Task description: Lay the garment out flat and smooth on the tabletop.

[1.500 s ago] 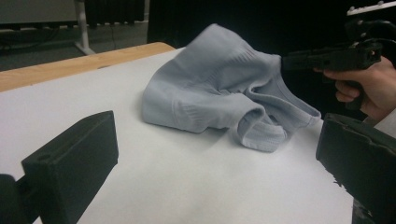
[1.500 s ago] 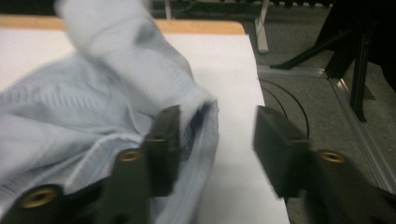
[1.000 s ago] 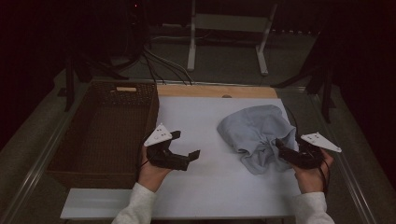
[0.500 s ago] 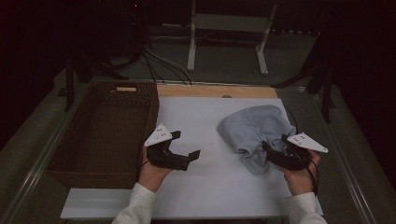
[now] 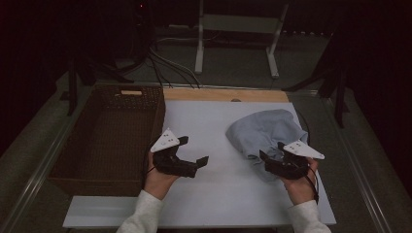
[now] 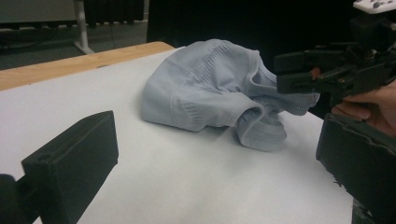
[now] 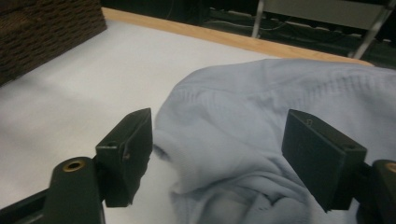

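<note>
Right gripper (image 5: 273,154), black with a grey three-cornered plate, shifted toward nine o'clock across the white table top (image 5: 214,194), off the table's three o'clock edge and onto the near hem of the crumpled pale blue knit garment (image 5: 262,131). Jaws narrowed slightly just now, standing apart either side of a cloth fold, pads not yet pressing it.

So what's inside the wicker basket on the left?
The wicker basket looks empty: its woven floor and inner walls show nothing lying in them. The near wall hides the strip of floor right behind it, and the dim light could mask something small.
</note>
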Available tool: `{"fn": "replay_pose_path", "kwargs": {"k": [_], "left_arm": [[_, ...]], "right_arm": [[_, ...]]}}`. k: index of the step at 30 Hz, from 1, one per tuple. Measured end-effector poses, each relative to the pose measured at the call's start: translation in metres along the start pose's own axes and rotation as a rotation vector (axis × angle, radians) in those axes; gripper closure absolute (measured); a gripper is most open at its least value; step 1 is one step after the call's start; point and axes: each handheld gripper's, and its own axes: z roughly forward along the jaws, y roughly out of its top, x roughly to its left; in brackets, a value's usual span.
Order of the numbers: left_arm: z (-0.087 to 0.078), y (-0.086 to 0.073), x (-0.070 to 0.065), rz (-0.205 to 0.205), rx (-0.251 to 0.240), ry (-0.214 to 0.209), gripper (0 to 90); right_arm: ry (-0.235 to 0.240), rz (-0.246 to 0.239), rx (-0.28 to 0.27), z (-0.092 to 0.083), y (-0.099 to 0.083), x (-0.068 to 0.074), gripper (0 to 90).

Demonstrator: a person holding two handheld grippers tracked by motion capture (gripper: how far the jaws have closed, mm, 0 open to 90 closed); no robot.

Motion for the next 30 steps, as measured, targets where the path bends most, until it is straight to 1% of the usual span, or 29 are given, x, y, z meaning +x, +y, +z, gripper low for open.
{"fn": "replay_pose_path", "kwargs": {"k": [1, 3, 6, 9, 10, 14, 19, 21, 23, 24, 25, 27, 28, 30], "left_arm": [[0.0, 0.0, 0.0, 0.0, 0.0, 0.0, 0.2], [0.0, 0.0, 0.0, 0.0, 0.001, 0.0, 0.1], [0.0, 0.0, 0.0, 0.001, 0.0, 0.0, 0.1], [0.0, 0.0, 0.0, 0.001, 0.0, 0.0, 0.2], [0.0, 0.0, 0.0, 0.001, 0.0, 0.0, 0.1], [0.0, 0.0, 0.0, 0.0, 0.0, 0.0, 0.1], [-0.001, 0.0, 0.0, 0.0, -0.002, 0.001, 0.2], [-0.001, 0.0, 0.0, -0.001, -0.003, 0.0, 0.2], [-0.001, 0.0, 0.0, 0.001, -0.001, 0.0, 0.1], [-0.001, 0.0, 0.0, 0.001, -0.001, 0.0, 0.1], [-0.001, 0.0, 0.0, -0.001, -0.004, 0.001, 0.2], [-0.001, 0.0, 0.0, -0.001, -0.005, 0.001, 0.2], [-0.001, 0.0, 0.0, -0.001, -0.005, 0.001, 0.2], [-0.001, 0.0, 0.0, -0.001, -0.005, 0.001, 0.2]], "right_arm": [[0.007, -0.004, 0.003, 0.002, -0.001, 0.004, 27.6], [0.01, -0.007, 0.003, 0.003, -0.002, 0.005, 28.1], [0.035, -0.037, 0.019, 0.01, -0.004, 0.017, 30.5], [0.043, -0.047, 0.024, 0.012, -0.005, 0.021, 30.8], [0.046, -0.057, 0.037, 0.017, -0.007, 0.024, 32.6], [0.035, -0.057, 0.064, 0.025, -0.011, 0.024, 33.8], [-0.004, -0.053, 0.116, 0.032, -0.017, 0.022, 35.9], [-0.019, -0.055, 0.134, 0.034, -0.018, 0.02, 40.8], [-0.029, -0.059, 0.154, 0.034, -0.02, 0.019, 49.2], [-0.027, -0.064, 0.161, 0.034, -0.02, 0.019, 54.6], [-0.026, -0.067, 0.169, 0.034, -0.021, 0.018, 61.8], [-0.011, -0.081, 0.18, 0.033, -0.022, 0.018, 72.9], [-0.009, -0.092, 0.182, 0.033, -0.022, 0.019, 76.7], [-0.012, -0.107, 0.187, 0.031, -0.021, 0.021, 79.3]]}}
